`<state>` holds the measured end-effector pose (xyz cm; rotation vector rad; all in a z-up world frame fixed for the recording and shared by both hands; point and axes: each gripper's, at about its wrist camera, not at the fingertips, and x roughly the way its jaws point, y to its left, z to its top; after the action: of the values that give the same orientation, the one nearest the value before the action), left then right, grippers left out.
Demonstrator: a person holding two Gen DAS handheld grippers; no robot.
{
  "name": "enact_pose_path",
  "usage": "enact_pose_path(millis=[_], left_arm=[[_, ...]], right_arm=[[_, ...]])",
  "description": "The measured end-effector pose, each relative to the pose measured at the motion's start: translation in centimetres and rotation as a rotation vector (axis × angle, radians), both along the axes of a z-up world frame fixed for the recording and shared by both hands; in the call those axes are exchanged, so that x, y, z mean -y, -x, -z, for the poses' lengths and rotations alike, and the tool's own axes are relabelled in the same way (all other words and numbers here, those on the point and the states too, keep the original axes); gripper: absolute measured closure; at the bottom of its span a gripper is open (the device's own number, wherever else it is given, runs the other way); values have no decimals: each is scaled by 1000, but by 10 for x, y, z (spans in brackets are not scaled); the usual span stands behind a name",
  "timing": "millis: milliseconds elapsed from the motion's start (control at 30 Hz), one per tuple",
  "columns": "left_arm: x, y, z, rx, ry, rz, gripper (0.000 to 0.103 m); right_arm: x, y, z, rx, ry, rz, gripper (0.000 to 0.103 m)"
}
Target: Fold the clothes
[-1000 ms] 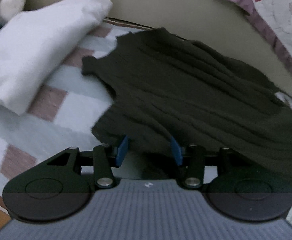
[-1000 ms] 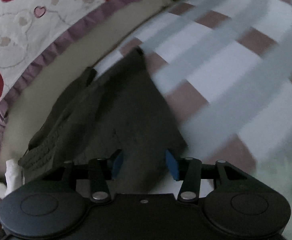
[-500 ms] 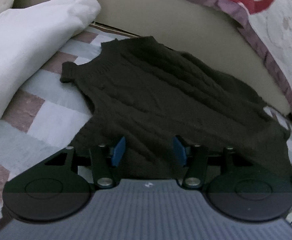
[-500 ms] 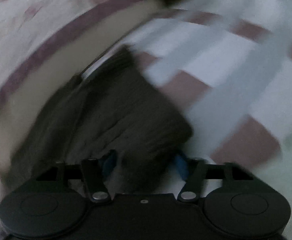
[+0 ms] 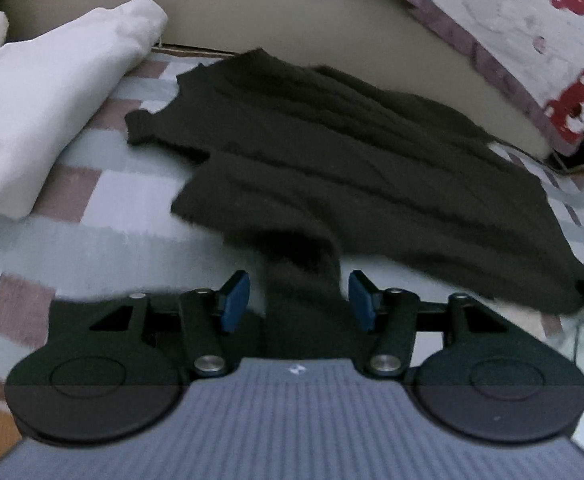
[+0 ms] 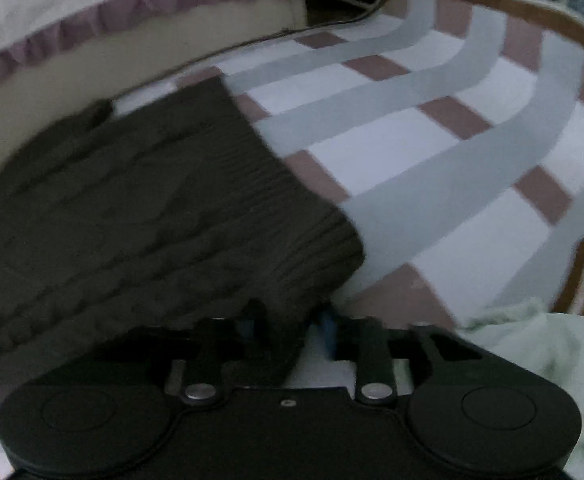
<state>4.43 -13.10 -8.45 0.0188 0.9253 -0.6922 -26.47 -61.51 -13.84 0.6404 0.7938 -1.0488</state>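
Note:
A dark olive knit sweater vest (image 5: 332, 160) lies spread on a checked blanket (image 5: 92, 240). My left gripper (image 5: 298, 300) is open, its blue pads (image 5: 236, 300) wide apart with a strip of the vest's edge lying loose between them. In the right wrist view the same vest (image 6: 132, 208) fills the left side, ribbed hem toward the right. My right gripper (image 6: 288, 326) is closed tight on the vest's hem corner, the blue pads nearly hidden by the knit.
A folded white garment (image 5: 44, 120) lies at the left on the blanket. A beige mattress edge (image 5: 292, 20) and a bear-print quilt (image 5: 532, 40) run along the back. A pale green cloth (image 6: 532, 360) lies at the right near the blanket's brown border (image 6: 492, 4).
The left gripper has backed off, and a strip of the vest now trails between its pads. The right gripper has closed on the hem corner and pulled the vest flatter.

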Motion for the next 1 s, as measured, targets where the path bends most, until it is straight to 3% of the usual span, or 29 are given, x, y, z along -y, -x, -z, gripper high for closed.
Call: enact_pose_path(millis=[100,200,267,400,500,567,633,700,733,800,900,1000], left_arm=[[-14,17,-1,-24,0,20,43],[-16,33,0,-47,-10,96,43],[-7,42,3,-26,-58,127,43],[8,51,17,42,-175,116,27],[14,45,33,18,-241,110,28],[15,45,36,-18,-244,155,78],[15,45,35,-47,-230,195,85],[6,40,27,-89,-149,172,86],[-2,33,23,-139,-72,145,86],[-27,15,16,-263,163,84,87],[-56,4,-1,-341,495,73,88],[-59,5,-9,-385,627,84,88]], right_arm=[[-17,2,-13,-25,57,29,49],[-48,-13,-22,103,12,-118,48],[-68,-22,-28,187,-17,-216,48],[-109,-41,-39,357,-77,-412,48],[-155,-78,-33,384,-140,-625,48],[-186,-102,-30,362,-144,-746,48],[-213,-120,-30,375,-170,-891,48],[-241,-133,-37,412,-191,-1112,48],[-252,-138,-41,423,-191,-1200,48],[-270,-145,-46,420,-189,-1314,48],[-285,-149,-43,442,-215,-1376,44],[-298,-149,-36,474,-274,-1418,32]])
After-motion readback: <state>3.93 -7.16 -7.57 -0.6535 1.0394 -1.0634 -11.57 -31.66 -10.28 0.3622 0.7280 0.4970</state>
